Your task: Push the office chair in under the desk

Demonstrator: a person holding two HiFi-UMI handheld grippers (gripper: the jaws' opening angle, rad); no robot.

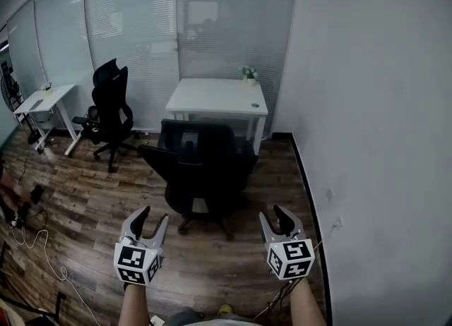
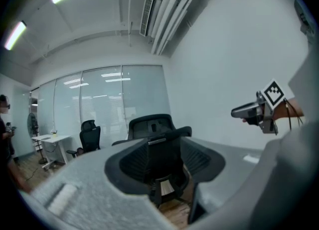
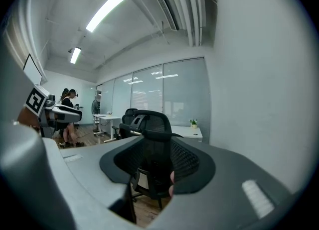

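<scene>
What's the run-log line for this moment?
phase: pre-contact | left gripper: open, empty | right gripper: open, empty | office chair: untouched, back toward grippers | desk: chair in front, not pushed in

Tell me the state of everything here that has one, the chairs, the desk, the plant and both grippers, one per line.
office chair: standing out in front of the desk, not pushed in, untouched
white desk: upright, holds only the plant
plant: upright on the desk's far right corner
second chair: standing apart at the left
left gripper: open, empty, short of the chair
right gripper: open, empty, short of the chair
</scene>
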